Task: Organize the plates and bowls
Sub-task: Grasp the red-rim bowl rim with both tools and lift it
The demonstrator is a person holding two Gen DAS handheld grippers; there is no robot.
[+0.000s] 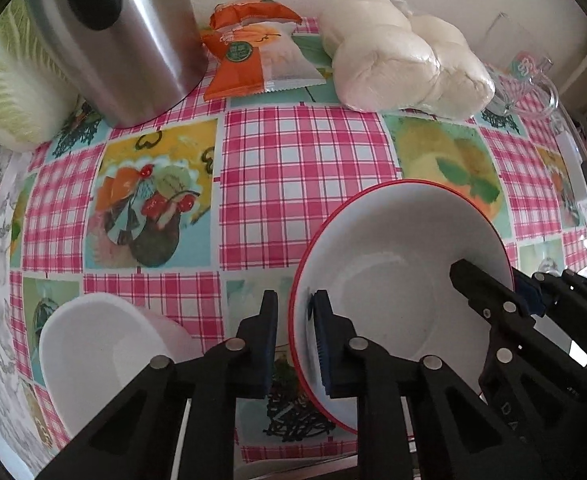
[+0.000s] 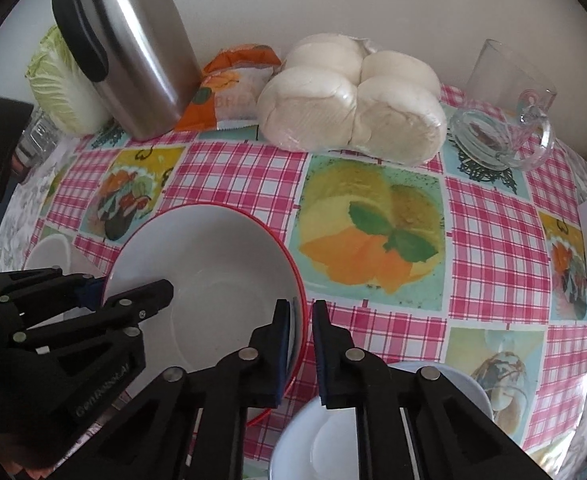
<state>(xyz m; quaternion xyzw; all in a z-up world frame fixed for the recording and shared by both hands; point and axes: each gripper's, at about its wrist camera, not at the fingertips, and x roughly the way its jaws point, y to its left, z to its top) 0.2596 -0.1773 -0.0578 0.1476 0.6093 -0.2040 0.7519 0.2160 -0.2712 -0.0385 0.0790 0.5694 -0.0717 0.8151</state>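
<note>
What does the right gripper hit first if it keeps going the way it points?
The right gripper points steeply down, its fingers straddling the wall of the red-rimmed bowl. Beyond that wall, straight ahead looks like the checked tablecloth, probably right under the fingertips, though depth is hard to judge here.

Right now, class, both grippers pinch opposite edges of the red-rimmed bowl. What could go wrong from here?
1. The left gripper and right gripper hold only the thin rim of the red-rimmed bowl; uneven lifting might tilt it or let it slip.
2. The small white bowl and the white plates sit close, so a swing could knock them.
</note>
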